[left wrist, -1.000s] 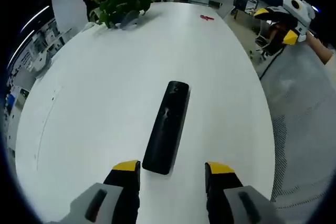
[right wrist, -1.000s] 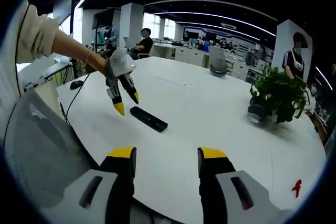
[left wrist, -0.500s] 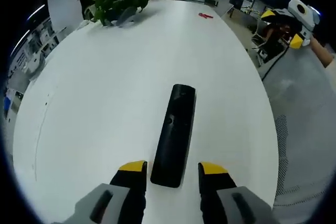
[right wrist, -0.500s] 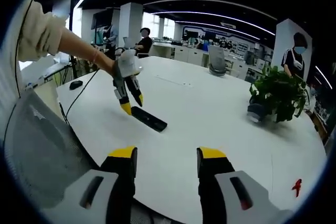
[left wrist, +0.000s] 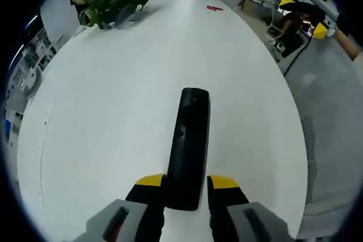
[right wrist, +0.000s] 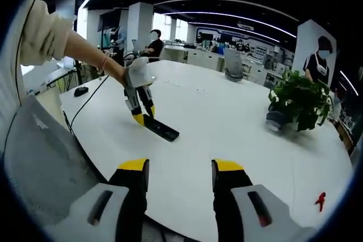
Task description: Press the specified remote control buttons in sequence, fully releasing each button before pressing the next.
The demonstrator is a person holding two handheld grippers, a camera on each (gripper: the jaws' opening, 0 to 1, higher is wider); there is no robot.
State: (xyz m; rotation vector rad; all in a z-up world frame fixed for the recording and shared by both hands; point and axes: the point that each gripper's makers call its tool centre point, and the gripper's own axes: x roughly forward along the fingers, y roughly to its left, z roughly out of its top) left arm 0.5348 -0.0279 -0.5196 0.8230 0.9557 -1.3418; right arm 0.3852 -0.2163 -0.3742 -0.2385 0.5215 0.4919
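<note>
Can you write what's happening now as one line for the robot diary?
left gripper: jaws either side of remote near end | right gripper: open, off table | plant: far side

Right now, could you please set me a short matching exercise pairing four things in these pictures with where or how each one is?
Things:
1. remote control
2. potted plant
3. left tongs
4. right tongs

Places or states:
A. open, held above the table's near edge
B. lying flat on the white table
C. closed in on either side of the remote's near end
D. standing at the table's far side

Pairs: 1-B, 2-D, 3-C, 4-A
</note>
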